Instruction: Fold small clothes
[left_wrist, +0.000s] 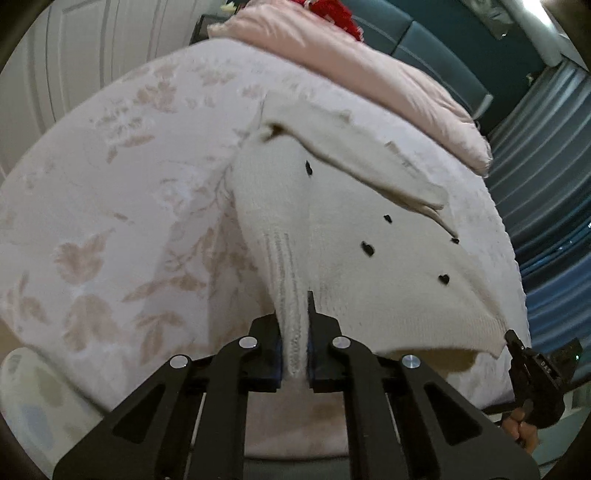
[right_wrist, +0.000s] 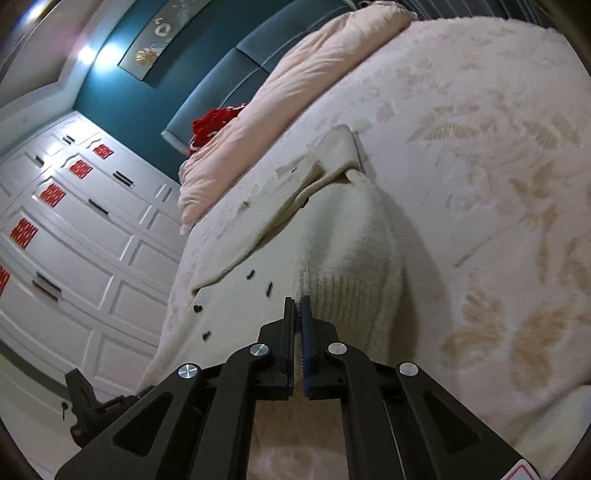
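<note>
Cream sweater (left_wrist: 332, 229) on the bed (left_wrist: 110, 206), hem end lifted. Left gripper (left_wrist: 295, 332) jaws clamped on ribbed hem; right gripper (right_wrist: 297, 332) jaws pinched on the other hem corner. Sleeve (left_wrist: 369, 158) already folded across. Bottom-to-top fold looks just started; still left to lay over.

Home bedroom. Bed (right_wrist: 461, 129) under a pale spread printed with faded leaf shapes; pink duvet (right_wrist: 280, 96) bunched along the far side. Padded teal headboard (right_wrist: 221, 88) against a teal wall, framed picture (right_wrist: 162, 37) above. White panelled wardrobe doors (right_wrist: 81, 236) with dark handles and red paper squares. Blue curtains (left_wrist: 546, 166) to one side.
</note>
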